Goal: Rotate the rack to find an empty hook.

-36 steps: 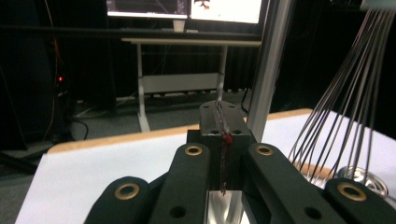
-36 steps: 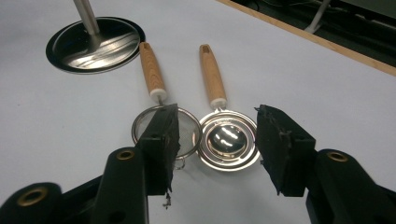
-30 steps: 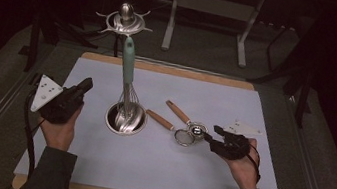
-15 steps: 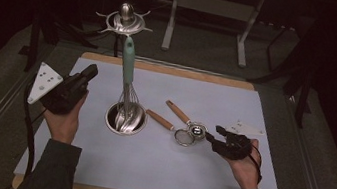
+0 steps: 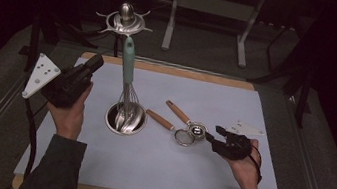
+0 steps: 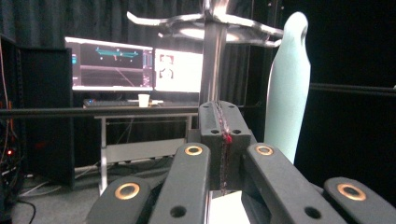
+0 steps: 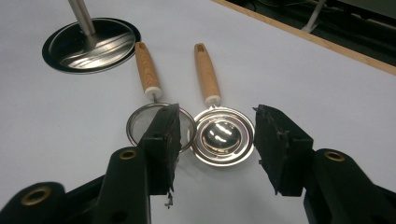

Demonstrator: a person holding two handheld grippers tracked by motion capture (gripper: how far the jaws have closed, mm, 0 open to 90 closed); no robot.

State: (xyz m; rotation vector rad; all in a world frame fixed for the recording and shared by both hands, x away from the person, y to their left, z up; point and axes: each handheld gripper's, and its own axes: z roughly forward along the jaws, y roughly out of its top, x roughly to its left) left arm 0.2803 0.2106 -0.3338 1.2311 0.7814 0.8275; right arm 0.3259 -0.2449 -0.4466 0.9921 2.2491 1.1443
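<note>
A steel utensil stand (image 5: 124, 19) rises from a round base (image 5: 125, 117) on the white mat. A whisk with a teal handle (image 5: 128, 61) hangs from it, its wires down in the base. To the right lie a small strainer (image 5: 184, 136) and a small steel ladle (image 5: 197, 129), both with wooden handles. My left gripper (image 5: 96, 62) is held up left of the stand, shut on nothing; in its own view the shut jaws (image 6: 223, 140) face the pole (image 6: 212, 56) and the teal handle (image 6: 289, 88). My right gripper (image 5: 215, 132) stands open, the ladle bowl (image 7: 223, 135) just beyond its pads, untouched.
The white mat (image 5: 255, 112) lies on a wooden board with a rim at the back (image 5: 185, 72). The stand's base (image 7: 91, 44) sits beyond the strainer (image 7: 140, 126). Monitors (image 6: 135, 65) glow behind the table. Dark frames and stands surround it.
My left gripper has risen and drifted a little right, toward the stand. The right gripper and the utensils have stayed where they were.
</note>
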